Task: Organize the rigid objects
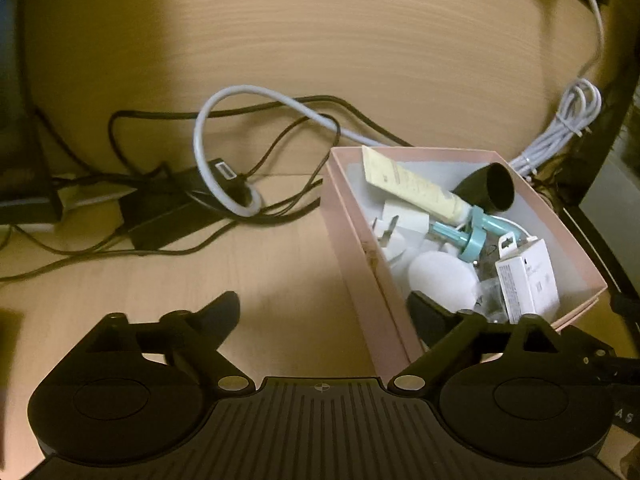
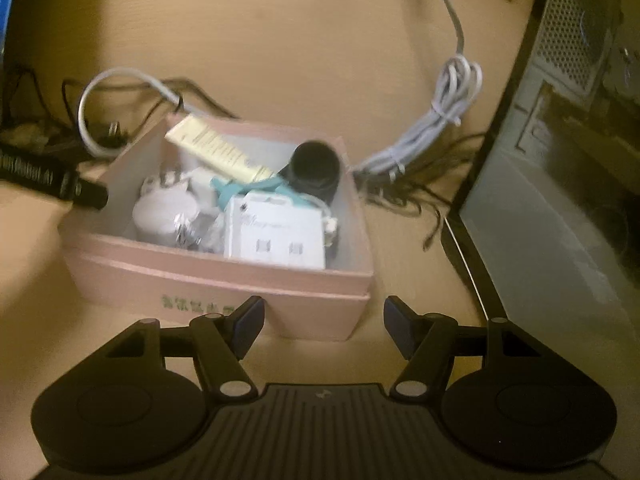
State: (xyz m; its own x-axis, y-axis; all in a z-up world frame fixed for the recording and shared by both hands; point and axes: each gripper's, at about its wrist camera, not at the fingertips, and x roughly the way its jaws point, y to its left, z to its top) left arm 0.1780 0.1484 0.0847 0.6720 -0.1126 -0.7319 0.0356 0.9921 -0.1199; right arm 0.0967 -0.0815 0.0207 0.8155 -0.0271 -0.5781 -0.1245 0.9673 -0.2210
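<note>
A pink box (image 1: 352, 224) (image 2: 216, 276) stands on the wooden desk, holding a yellow tube (image 1: 416, 188) (image 2: 216, 150), a black cup (image 1: 494, 188) (image 2: 316, 164), a teal plastic piece (image 1: 472, 236), white plugs (image 1: 400, 220), a white round thing (image 1: 444, 276) (image 2: 166, 212) and a white packet (image 1: 528, 280) (image 2: 276, 236). My left gripper (image 1: 326, 312) is open and empty, astride the box's near left wall. My right gripper (image 2: 324, 324) is open and empty, just in front of the box's near right corner. The left gripper's black body (image 2: 52, 184) shows at the box's left.
A tangle of black cables and a grey cable (image 1: 224, 148) with a black power brick (image 1: 160, 216) lies left of the box. A bundled white cable (image 1: 560, 128) (image 2: 432, 128) lies behind it. A monitor (image 2: 560, 200) stands at the right.
</note>
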